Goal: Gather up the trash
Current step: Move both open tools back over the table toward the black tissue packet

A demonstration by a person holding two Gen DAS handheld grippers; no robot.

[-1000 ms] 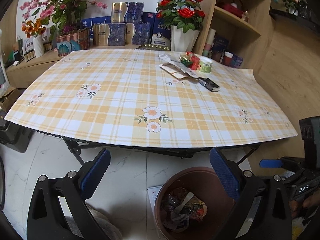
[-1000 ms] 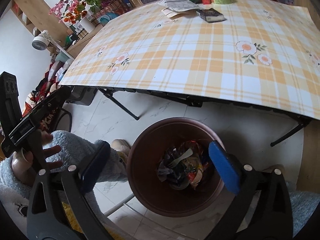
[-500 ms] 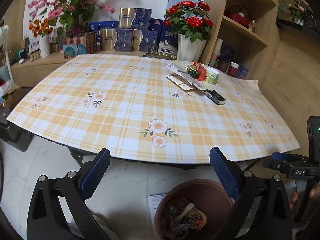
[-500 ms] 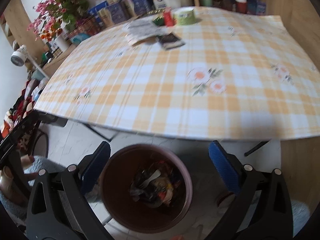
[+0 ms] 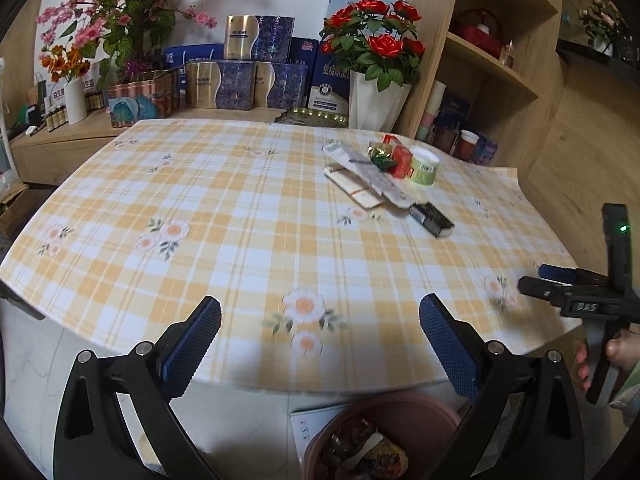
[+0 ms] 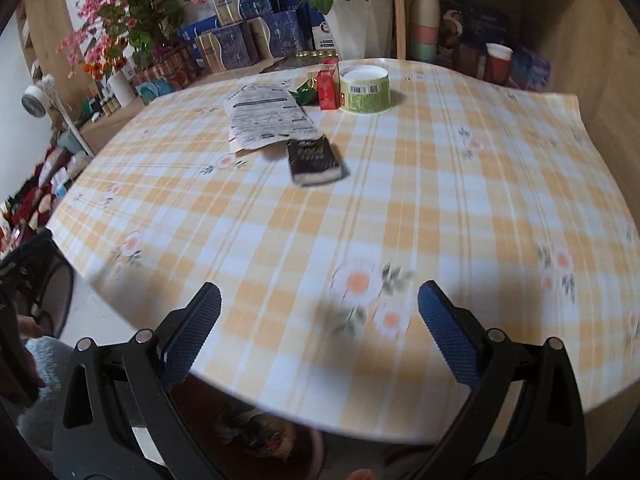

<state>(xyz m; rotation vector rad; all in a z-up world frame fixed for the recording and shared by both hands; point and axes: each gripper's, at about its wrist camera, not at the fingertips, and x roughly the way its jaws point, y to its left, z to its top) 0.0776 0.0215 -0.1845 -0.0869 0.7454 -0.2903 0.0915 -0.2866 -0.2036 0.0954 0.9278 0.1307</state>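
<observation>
your left gripper hangs over the near edge of the table, its jaws spread wide with nothing between them — only the yellow plaid cloth and a printed daisy show in the gap. your right gripper sits the same way over the near edge, jaws wide and empty; in the left wrist view it shows at the far right, held in your hand.

the trash lies in a cluster on the far right part of the table, well apart from both grippers: a black packet nearest you, touching the corner of a printed paper wrapper that lies over a pale flat envelope. behind those stand a small red box and a green-and-white tub, just beside each other, with a crumpled green and gold wrapper on the box's left side.

the brown bin stands on the floor below the table's near edge (partly under it in the right wrist view), already holding crumpled wrappers. a white vase of red roses stands past the table's far edge, beside stacked blue boxes.
</observation>
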